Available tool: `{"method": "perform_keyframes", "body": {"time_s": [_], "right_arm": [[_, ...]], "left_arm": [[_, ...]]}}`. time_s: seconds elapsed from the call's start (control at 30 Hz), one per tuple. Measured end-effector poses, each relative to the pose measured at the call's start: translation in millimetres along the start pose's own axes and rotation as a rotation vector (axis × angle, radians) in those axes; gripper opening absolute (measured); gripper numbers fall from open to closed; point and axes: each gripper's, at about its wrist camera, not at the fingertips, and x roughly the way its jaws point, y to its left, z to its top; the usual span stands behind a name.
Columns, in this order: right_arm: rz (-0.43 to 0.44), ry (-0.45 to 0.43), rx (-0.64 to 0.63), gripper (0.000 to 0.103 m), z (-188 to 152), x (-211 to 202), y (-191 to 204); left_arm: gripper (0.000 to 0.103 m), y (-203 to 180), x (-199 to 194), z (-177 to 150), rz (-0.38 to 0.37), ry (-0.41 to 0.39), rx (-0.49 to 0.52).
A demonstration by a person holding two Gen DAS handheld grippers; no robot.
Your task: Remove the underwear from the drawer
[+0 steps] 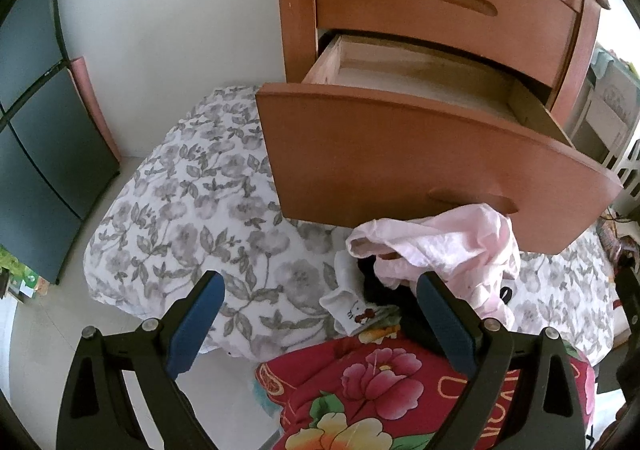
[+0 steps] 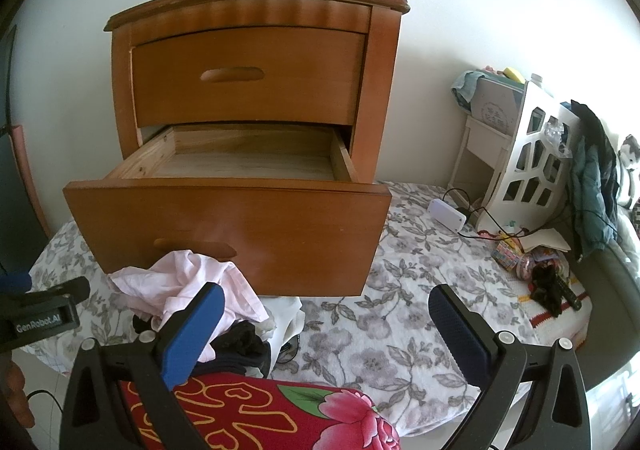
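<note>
Lying outside the open drawer (image 2: 228, 226), pink underwear (image 2: 192, 282); both grippers wide.

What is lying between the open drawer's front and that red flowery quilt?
A heap of clothes: pink underwear on top, dark garments beneath, seen in both wrist views.

"GenRobot.AI" on the left gripper (image 2: 44, 304) body

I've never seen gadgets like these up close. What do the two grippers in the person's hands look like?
Both are black plastic frames with triangular cut-outs and silver pivot bolts. The left gripper has two blue finger pads. The right gripper has a bright blue pad and a darker, ribbed one. Seen from the right wrist, the left one's side reads "GenRobot.AI" in white.
</note>
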Motion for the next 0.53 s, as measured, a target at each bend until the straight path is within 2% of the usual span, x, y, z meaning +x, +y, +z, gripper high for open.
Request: {"method": "perform_keyframes", "body": {"time_s": [0.53], "right_arm": [[0.0,-0.001,0.003,0.103,-0.4,-0.6,0.2]], "left_arm": [[0.097,0.7,2.2,0.1,-0.013,0.026,0.0]]}}
